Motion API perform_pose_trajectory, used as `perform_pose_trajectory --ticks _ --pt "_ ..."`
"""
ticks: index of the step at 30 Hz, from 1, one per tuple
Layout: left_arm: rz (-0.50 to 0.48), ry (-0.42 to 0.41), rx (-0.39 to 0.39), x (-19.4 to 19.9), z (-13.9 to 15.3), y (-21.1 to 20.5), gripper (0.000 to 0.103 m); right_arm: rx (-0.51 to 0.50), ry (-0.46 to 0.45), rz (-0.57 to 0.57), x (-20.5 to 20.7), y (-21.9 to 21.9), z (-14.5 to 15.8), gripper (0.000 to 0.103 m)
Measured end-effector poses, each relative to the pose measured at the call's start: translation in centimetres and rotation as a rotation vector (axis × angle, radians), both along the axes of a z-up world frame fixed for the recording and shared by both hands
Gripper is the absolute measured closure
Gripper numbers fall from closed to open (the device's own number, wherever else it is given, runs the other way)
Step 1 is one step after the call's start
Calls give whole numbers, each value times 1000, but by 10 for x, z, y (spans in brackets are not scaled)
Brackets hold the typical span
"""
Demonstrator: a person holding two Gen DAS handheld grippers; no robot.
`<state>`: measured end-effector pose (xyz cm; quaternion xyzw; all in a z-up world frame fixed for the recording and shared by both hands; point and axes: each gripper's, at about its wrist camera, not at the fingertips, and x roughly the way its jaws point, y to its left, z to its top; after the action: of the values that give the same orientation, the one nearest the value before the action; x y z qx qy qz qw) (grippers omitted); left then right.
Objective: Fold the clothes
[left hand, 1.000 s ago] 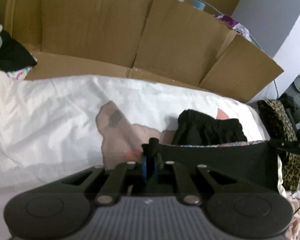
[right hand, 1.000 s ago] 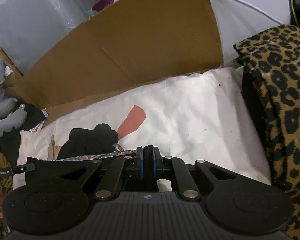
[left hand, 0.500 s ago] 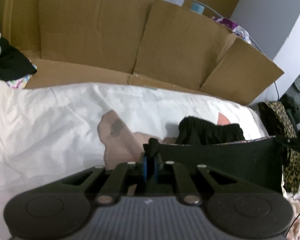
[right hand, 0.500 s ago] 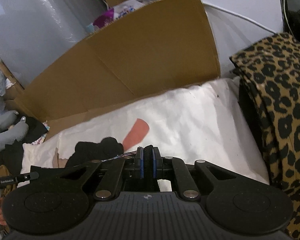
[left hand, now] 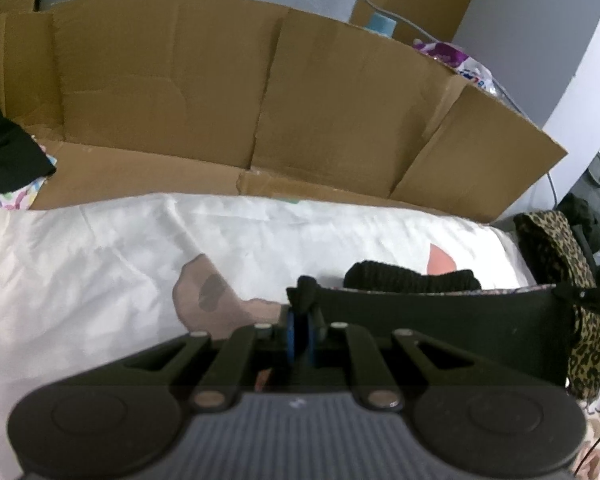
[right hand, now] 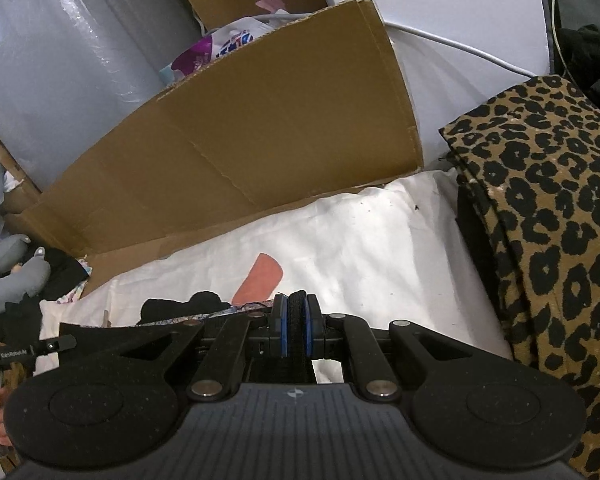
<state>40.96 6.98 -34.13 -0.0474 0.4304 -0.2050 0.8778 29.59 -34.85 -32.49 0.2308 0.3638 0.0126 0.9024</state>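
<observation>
Since a second ago, your view has tilted only slightly: more of the cardboard wall [left hand: 260, 92] shows, and the black garment [left hand: 440, 316] hangs stretched as before. Both tongs were clamped then and are clamped now.

The left tongs [left hand: 302, 320] pinch one bunched corner of the garment. The right tongs [right hand: 296, 320] grip its opposite corner, where a ribbed black edge sits between the blue pads. The cloth spans taut between the two, above the white sheet [left hand: 100, 272].

Materials: the sheet is smooth, wrinkled white fabric with two pink patches and one beige patch. One knitted black pile [left hand: 412, 280] lies on the sheet, just behind the stretched garment. One creased brown cardboard wall stands behind the sheet. One leopard-print cloth [right hand: 548, 220] is draped at the sheet's right end.
</observation>
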Motion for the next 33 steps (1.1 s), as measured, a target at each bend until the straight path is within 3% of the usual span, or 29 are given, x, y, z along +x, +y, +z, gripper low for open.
perform_pose_trajectory --ticks 33 --pt "-28 2 10 49 -27 -38 96 -63 39 -74 18 -16 -16 96"
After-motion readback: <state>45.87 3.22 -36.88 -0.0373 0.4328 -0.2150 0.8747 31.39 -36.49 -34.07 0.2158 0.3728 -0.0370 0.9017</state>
